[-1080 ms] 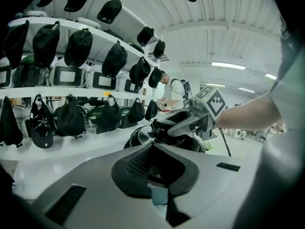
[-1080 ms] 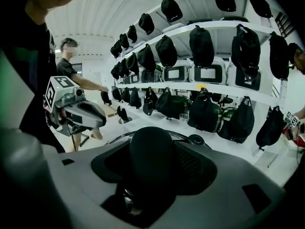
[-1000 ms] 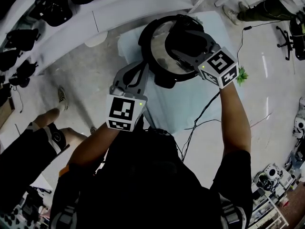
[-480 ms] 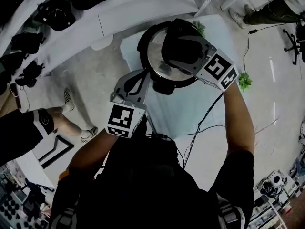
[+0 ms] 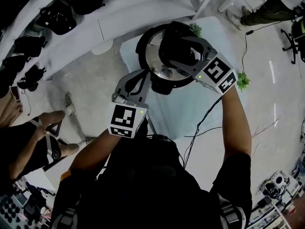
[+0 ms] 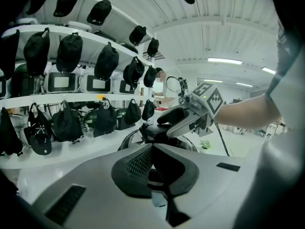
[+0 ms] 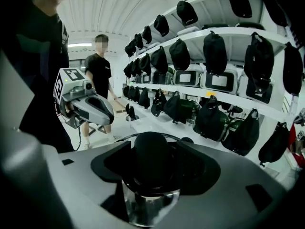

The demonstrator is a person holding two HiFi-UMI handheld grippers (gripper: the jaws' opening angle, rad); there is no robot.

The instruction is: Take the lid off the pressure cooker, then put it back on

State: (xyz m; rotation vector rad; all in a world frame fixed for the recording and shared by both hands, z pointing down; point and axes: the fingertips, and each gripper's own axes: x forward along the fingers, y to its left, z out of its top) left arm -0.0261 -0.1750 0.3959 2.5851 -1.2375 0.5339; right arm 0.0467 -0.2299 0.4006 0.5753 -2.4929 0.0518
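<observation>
Right gripper view: right gripper [image 7: 151, 165] jaws clamping lid [image 5: 159, 67] knob [image 7: 150, 149] for lifting — left gripper [image 6: 151, 149] jaws pinching handle [image 6: 156, 176], steadying pot [image 5: 142, 44].

Black round knob [image 7: 150, 156] of glass lid [image 5: 159, 67] sunk between right gripper [image 5: 183, 51] pads, base hidden; dark thing [image 6: 153, 175] clamped by left gripper [image 6: 151, 148] unidentifiable.

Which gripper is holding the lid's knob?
The right gripper, jaws closed around the black knob atop the lid; the left gripper clamps the cooker at its side.
</observation>
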